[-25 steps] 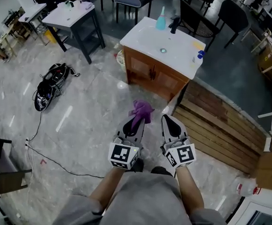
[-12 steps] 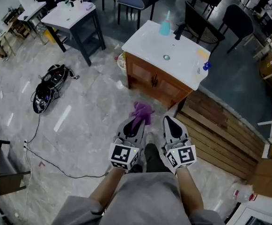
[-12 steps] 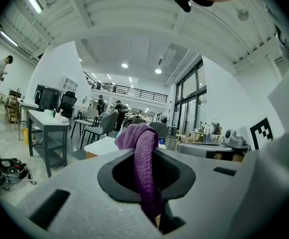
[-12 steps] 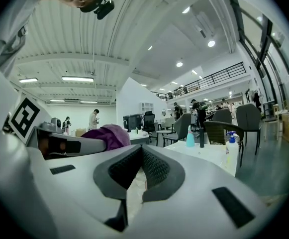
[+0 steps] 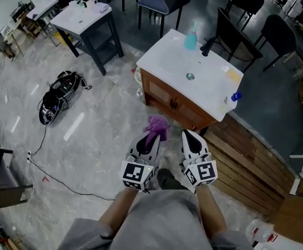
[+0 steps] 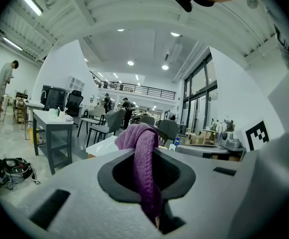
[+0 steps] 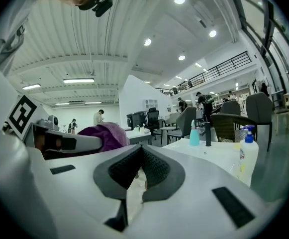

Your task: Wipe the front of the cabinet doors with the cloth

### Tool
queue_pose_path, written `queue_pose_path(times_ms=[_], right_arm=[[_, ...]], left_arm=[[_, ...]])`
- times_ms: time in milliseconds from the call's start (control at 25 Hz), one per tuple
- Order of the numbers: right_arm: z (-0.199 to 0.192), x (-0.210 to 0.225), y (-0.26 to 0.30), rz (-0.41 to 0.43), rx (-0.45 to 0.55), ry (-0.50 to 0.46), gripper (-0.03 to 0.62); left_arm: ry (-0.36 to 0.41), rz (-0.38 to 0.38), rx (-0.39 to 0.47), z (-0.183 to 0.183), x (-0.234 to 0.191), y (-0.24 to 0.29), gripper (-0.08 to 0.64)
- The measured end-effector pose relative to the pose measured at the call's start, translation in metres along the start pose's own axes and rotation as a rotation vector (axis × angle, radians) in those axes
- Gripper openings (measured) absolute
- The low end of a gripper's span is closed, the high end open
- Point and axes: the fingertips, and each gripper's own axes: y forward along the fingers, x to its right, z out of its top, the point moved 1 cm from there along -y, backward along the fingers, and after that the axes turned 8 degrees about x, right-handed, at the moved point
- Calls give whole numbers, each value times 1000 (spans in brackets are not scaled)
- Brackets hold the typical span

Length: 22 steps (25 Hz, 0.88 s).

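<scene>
clamping one cloth in left gripper, right gripper empty, one cabinet

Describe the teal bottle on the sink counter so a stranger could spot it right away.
Find the wooden cabinet with the white countertop mid-floor. At the counter's far edge, beside the black faucet, stands the teal bottle. It is the only teal one; the other bottle has a blue cap.

The white worktop of the wooden cabinet bears a teal spray bottle at 12 o'clock, a black tap at 1, and a blue-capped bottle at 4.
</scene>
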Motion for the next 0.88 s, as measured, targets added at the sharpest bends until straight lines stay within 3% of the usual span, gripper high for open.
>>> queue_pose_path(times_ms=[400, 880], right_arm=[[-19, 41, 51, 79, -43, 58, 9], [-48, 37, 127, 144, -107, 76, 9]], left_arm=[[-7, 102, -37, -17, -25, 51, 43], [-41, 174, -49, -29, -88, 81, 44]])
